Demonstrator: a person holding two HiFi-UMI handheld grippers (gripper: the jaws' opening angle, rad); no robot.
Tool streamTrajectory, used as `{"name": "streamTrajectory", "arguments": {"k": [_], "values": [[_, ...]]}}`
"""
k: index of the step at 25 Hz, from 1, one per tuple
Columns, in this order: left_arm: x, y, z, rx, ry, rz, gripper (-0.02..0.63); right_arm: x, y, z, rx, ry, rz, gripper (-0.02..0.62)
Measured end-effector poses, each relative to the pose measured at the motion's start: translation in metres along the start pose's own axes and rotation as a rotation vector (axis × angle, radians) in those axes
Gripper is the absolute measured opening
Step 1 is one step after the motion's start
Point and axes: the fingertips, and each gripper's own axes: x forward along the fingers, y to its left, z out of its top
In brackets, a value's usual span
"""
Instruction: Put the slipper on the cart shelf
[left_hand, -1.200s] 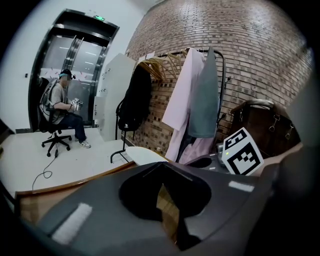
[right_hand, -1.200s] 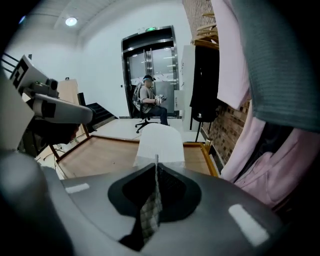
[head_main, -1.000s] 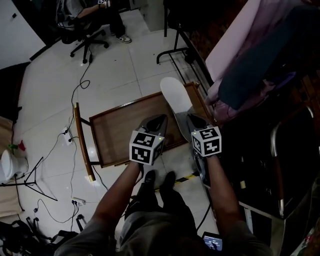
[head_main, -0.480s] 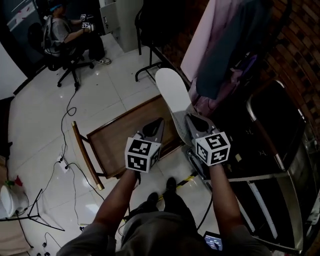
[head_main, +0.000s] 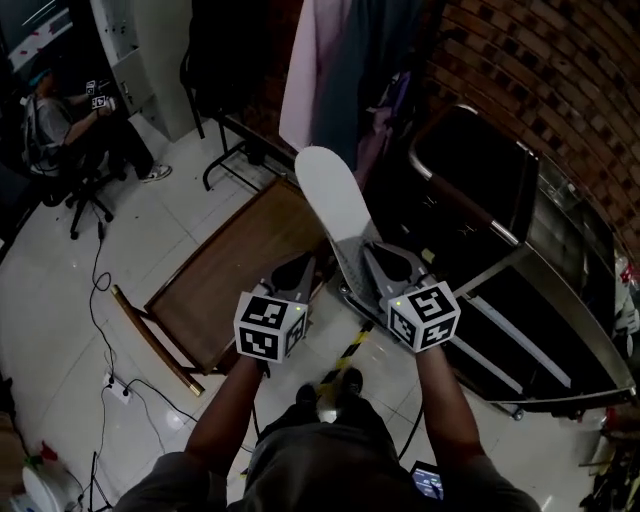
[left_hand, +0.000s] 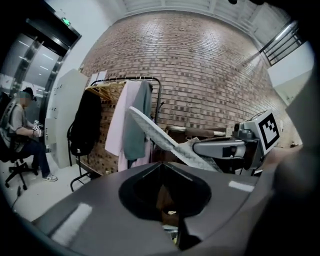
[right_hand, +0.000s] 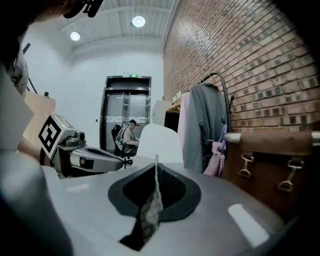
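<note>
Slipper (head_main: 330, 195), pale sole: heel pinched by right gripper (head_main: 368, 255), toe tilted up (left gripper (head_main: 303, 265) pressed together, empty).

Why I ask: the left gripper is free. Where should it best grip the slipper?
Probably the slipper, by its thin side edge ahead of the right gripper, coming from the side of the left gripper: it is flat and slim.

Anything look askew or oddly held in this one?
The white slipper is held only by a thin edge at its near end in the right gripper. The rest juts forward unsupported, tilted over the wooden cart shelf. Nothing looks spilled or damaged.
</note>
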Motion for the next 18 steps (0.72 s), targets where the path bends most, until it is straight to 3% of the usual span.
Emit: {"name": "streamTrajectory", "arguments": {"k": [7, 18], "values": [[0.02, -0.095, -0.002, 0.04, 0.016, -0.181, 0.006, -0.107, -0.027, -0.018, 0.028, 0.008, -0.162, 0.009], [0.044, -0.266, -0.03, 0.099, 0.076, -0.354, 0.006, -0.288, -0.074, -0.066, 0.081, 0.016, -0.354, 0.009]]}}
